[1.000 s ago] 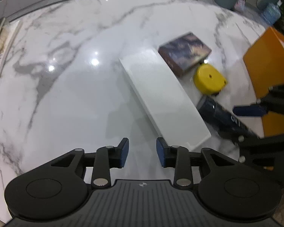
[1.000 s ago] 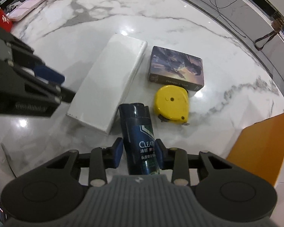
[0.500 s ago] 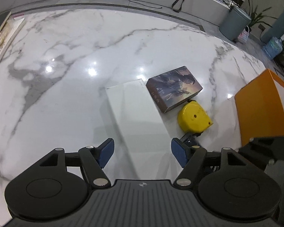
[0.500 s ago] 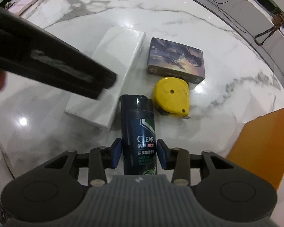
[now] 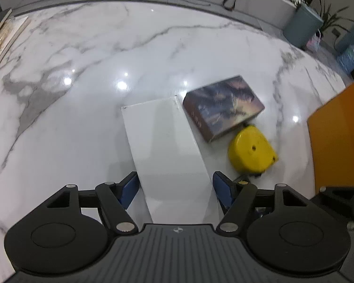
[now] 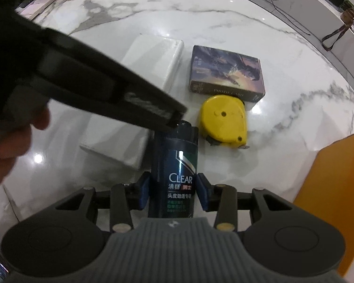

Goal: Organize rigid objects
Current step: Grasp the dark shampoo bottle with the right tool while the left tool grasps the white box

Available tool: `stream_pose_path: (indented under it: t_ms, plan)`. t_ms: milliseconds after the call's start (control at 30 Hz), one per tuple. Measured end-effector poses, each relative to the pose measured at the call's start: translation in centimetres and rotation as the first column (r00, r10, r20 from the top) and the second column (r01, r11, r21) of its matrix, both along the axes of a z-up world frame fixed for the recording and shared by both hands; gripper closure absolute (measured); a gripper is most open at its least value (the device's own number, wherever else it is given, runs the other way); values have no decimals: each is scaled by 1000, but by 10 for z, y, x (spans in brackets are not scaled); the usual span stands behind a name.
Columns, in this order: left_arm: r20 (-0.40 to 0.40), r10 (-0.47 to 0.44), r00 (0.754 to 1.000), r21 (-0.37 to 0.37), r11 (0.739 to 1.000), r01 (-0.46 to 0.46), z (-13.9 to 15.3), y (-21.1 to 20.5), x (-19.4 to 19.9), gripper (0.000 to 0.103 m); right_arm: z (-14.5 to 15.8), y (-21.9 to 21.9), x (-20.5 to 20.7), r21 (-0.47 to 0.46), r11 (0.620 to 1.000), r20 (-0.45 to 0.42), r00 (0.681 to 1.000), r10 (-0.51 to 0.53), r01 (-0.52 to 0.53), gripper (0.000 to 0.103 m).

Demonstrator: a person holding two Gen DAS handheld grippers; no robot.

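The left gripper (image 5: 174, 188), jaws just opened, straddles the white box (image 5: 167, 146) without pressing; it should centre before closing. The right gripper (image 6: 173, 189) clamps the bottle (image 6: 174, 172).

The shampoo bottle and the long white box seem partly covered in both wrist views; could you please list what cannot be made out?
- Shampoo bottle, right wrist view: its lower end sits behind the right gripper; its cap is partly covered by the left gripper's blurred finger.
- White box, left wrist view: its near end is hidden by the gripper body; whether the pads touch it is unclear.
- Orange bin: cut off by the frame edge.
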State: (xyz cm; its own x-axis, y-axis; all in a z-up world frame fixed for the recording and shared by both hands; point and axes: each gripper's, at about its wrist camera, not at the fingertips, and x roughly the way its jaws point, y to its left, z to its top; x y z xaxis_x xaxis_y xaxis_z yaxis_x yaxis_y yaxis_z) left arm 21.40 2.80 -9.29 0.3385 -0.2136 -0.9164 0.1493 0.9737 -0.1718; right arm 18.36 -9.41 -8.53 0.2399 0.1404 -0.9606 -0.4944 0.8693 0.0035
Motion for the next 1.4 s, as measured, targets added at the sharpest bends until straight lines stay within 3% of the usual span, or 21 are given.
stream_pose_path:
  t_ms: [167, 367, 500, 600, 767, 867, 933, 1400]
  plan:
    - [-61, -89, 994, 43, 995, 91, 3, 11, -14, 25, -1, -6, -8, 5, 1000, -12, 1000, 4, -4, 62]
    - [-140, -203, 969, 105, 970, 218, 4, 11, -30, 25, -1, -10, -16, 7, 1000, -15, 1000, -2, 3, 61]
    - [-120, -194, 974, 146, 967, 210, 1, 4, -33, 22, -1, -7, -15, 7, 1000, -15, 1000, -14, 14, 55]
    - [-60, -193, 979, 167, 965, 200, -1, 0, -34, 19, -3, -3, -16, -4, 1000, -13, 1000, -14, 14, 46]
    - [2, -157, 988, 174, 973, 154, -1, -1, -30, 18, -3, -4, -14, 9, 1000, -20, 999, -27, 27, 44]
    - [16, -156, 988, 164, 975, 152, -1, -2, -31, 28, -3, -4, -12, 24, 999, -24, 999, -31, 32, 47]
    - [22, -167, 986, 164, 973, 161, 0, -3, -31, 29, -1, -2, -13, 25, 999, -8, 1000, -19, 19, 60]
    - [66, -181, 981, 132, 976, 172, 13, -2, -49, 31, 13, -4, -26, -2, 1000, 73, 997, -11, 12, 61]
